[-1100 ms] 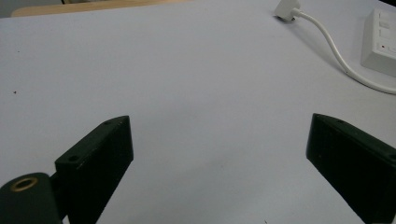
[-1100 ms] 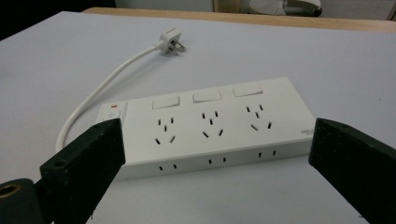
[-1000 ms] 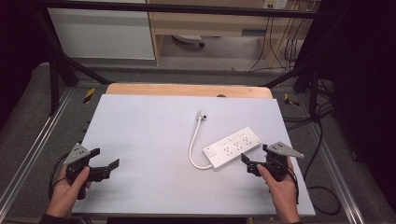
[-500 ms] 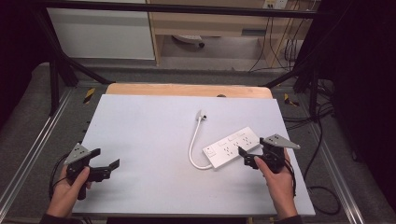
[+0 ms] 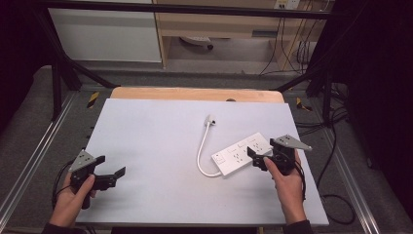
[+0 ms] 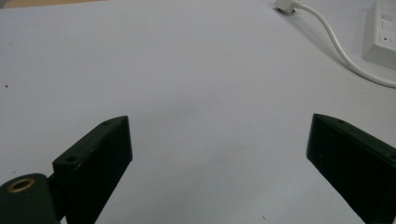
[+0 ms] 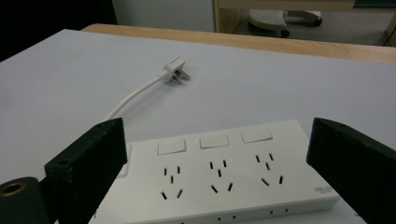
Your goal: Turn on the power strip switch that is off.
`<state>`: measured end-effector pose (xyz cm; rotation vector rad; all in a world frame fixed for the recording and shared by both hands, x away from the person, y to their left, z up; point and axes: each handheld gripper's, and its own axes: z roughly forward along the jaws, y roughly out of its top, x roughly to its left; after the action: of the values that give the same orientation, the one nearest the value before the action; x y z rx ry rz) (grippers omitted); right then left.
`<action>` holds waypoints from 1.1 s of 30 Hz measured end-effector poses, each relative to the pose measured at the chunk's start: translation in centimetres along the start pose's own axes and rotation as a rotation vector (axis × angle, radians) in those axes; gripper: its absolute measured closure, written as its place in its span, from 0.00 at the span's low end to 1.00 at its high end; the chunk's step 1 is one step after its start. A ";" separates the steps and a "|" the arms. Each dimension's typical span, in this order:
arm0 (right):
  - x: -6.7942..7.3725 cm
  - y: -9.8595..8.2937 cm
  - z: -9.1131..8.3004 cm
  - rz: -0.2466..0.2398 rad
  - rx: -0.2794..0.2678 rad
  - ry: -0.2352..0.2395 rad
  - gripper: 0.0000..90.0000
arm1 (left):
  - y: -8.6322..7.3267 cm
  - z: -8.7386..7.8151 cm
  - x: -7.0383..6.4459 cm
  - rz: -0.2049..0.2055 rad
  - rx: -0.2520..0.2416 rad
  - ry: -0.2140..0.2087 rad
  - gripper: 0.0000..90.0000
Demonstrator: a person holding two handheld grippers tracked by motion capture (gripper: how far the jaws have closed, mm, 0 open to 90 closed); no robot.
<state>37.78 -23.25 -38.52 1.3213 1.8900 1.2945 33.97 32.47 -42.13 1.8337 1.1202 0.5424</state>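
From above, the power strip [image 5: 242, 155] lay right of centre on the bench [image 5: 146, 146], right tongs [image 5: 257, 158] spread just beside it, left tongs [image 5: 109, 174] spread well apart. Along the right jaws, the strip [image 7: 219, 172] sat between them: approach likely, closing next.

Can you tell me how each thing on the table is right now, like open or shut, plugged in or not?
Left gripper: open, holding nothing, over bare table.
Right gripper: open, at the power strip's end, not gripping it.
Power strip: lying flat, sockets up, nothing plugged into it.
Plug: unplugged, lying loose on the table.
Cord: slack, curved from strip to plug.
Table: white top.
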 end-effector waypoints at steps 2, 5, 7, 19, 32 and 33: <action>0.0 0.4 0.3 -0.006 -0.004 0.008 0.08 | 0.0 0.0 0.0 0.001 0.001 -0.002 0.07; 0.1 0.7 0.5 -0.012 -0.011 0.003 0.08 | 0.0 0.0 0.0 0.004 0.001 -0.003 0.08; 0.1 0.8 0.7 -0.013 -0.014 0.001 0.08 | 0.0 0.0 -0.1 0.005 0.001 -0.002 0.07; -0.1 1.6 1.7 -0.021 -0.018 -0.007 0.05 | 0.0 0.1 -0.1 0.007 0.006 -0.004 0.08; 0.0 2.3 2.6 -0.034 -0.011 -0.022 0.04 | 0.0 0.1 -0.1 0.002 0.009 -0.003 0.07; 0.0 2.3 2.7 -0.033 -0.012 -0.020 0.04 | 0.0 0.1 -0.1 0.002 0.009 -0.003 0.08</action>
<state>40.93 -21.90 -37.57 1.2872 1.8792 1.2699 33.97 32.36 -42.18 1.8433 1.1206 0.5358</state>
